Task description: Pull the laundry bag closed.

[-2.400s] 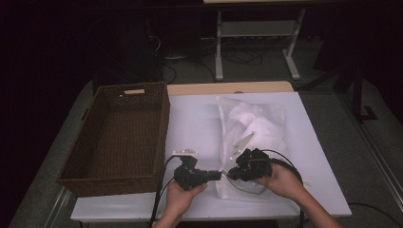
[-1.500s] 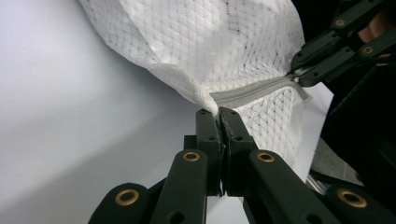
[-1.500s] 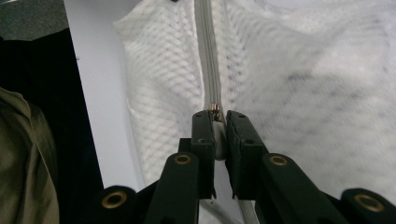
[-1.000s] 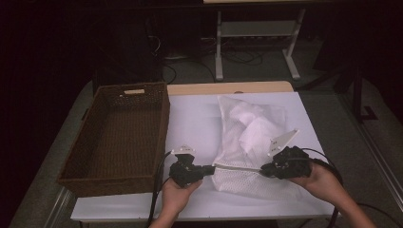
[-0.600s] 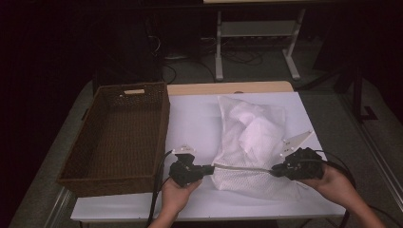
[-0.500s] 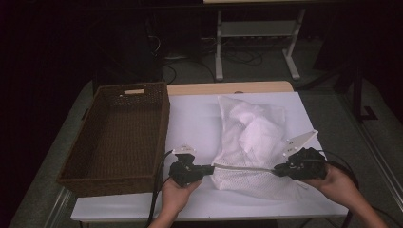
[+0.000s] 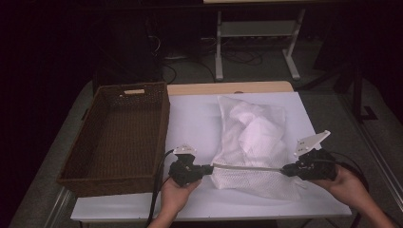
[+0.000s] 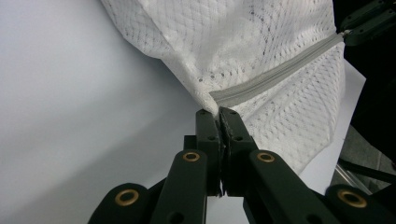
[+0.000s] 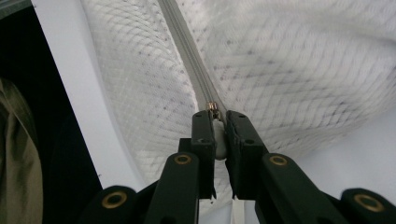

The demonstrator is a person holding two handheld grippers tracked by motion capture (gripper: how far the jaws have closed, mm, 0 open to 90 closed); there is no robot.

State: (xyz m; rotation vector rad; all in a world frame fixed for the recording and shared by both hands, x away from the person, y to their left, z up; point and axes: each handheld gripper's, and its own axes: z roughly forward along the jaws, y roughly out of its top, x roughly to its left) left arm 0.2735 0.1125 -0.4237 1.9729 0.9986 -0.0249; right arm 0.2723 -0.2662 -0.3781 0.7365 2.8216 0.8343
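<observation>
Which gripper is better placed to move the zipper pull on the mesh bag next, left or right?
Right. The right gripper is shut on the zipper pull; the left gripper only pinches the mesh bag at the zipper's other end, anchoring it.

White table top [image 7: 199, 118] sitting center frame, light falling on it alone, room around it lying in near darkness. Grey floor [image 7: 380, 133] showing at 3 o'clock. White metal stand [image 7: 256, 33] standing at 12 o'clock, cables [image 7: 237, 57] trailing on the floor beneath it.
</observation>
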